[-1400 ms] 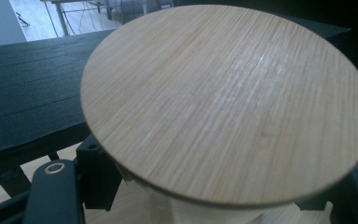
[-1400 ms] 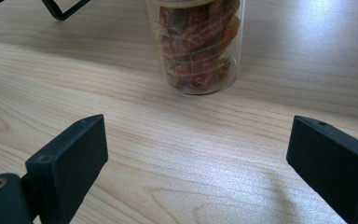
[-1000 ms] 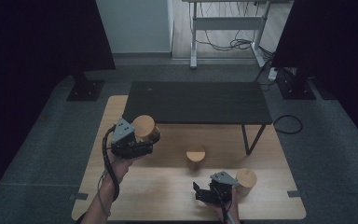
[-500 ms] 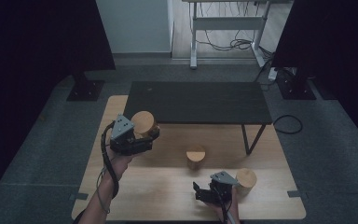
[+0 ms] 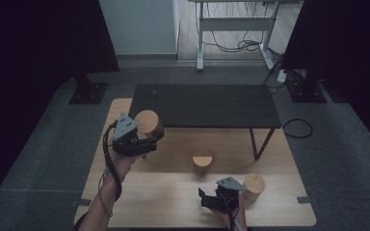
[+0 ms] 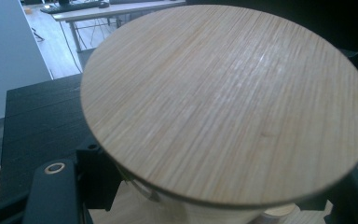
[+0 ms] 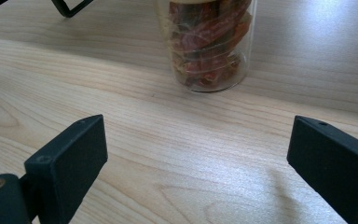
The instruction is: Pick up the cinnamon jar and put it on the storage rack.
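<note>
The bench (image 5: 139, 202) is pale wood with a wavy darker grain. A black low table (image 5: 204, 106) stands on it. The jar lid (image 6: 223, 102) held in the left gripper (image 5: 147, 139) is light tan wood with fine straight streaks. The glass jar (image 7: 209, 42) is clear, showing red and brownish contents. The right gripper (image 7: 205, 168) has matt black fingers (image 7: 70, 158). The floor (image 5: 53, 159) is dark grey.

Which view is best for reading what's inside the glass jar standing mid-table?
Right gripper view: the glass jar stands close ahead of the open right gripper, its red dried contents plain through the wall. High view gives the same jar small, mostly its wooden lid. In the left gripper view I can't pick it out.
</note>
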